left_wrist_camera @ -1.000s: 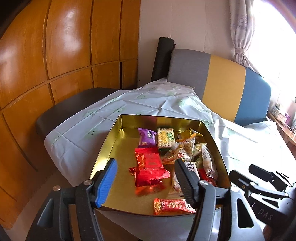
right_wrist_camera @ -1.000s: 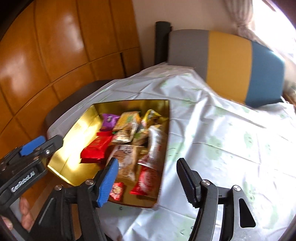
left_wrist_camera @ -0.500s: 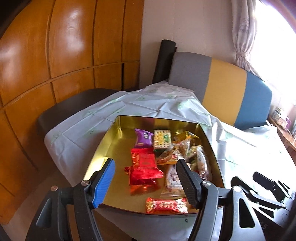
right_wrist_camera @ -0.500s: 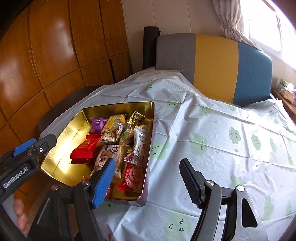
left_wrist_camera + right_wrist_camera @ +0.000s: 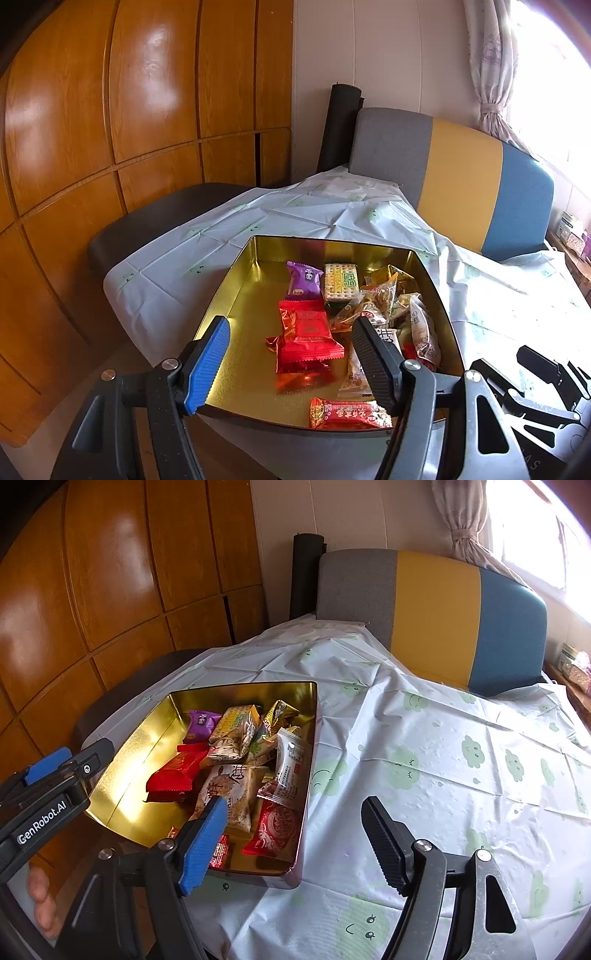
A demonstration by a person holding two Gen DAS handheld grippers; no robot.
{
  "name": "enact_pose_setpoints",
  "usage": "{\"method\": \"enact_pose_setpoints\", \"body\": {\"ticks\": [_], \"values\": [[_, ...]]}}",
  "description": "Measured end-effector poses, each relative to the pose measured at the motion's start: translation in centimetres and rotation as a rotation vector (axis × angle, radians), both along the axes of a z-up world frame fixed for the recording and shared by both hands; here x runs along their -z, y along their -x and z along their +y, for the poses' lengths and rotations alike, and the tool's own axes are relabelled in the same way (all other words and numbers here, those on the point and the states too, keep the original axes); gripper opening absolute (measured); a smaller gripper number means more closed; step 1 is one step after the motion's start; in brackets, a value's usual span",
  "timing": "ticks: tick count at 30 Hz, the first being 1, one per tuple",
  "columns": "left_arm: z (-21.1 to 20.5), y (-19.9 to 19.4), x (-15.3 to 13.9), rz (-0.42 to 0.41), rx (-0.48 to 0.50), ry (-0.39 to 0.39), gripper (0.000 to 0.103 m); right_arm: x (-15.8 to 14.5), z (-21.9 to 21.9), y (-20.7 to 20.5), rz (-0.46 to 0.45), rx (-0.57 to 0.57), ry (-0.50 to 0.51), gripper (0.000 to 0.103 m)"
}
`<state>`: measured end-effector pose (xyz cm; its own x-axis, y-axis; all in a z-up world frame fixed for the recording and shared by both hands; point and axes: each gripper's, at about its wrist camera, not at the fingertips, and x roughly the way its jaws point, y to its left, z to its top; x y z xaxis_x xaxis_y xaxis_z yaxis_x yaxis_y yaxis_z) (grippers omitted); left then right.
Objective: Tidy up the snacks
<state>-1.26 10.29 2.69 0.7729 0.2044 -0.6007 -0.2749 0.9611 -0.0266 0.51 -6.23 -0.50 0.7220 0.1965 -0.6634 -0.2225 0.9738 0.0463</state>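
With both hand-held grippers — left (image 5: 291, 363), right (image 5: 291, 843) — spread and empty, the light, crinkly, slippery packets (image 5: 312, 332) in the tin (image 5: 236, 284) are best pinched gently by a sealed edge.

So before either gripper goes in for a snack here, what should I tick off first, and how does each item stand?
1. Left gripper open and empty: ok.
2. Right gripper open and empty: ok.
3. Gold tin resting flat on the tablecloth, near its edge: ok.
4. A snack lying apart for a clean grasp, the red packet: ok.
5. Right-side snack pile untangled: not ok, packets overlap.
6. Where sorted snacks should go: cannot tell.
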Motion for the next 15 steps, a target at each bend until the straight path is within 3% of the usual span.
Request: {"method": "enact_pose_setpoints", "body": {"ticks": [15], "values": [[0.08, 0.23, -0.17, -0.007, -0.012, -0.021, 0.070, -0.06, 0.36, 0.22, -0.009, -0.006, 0.005, 0.076]]}}
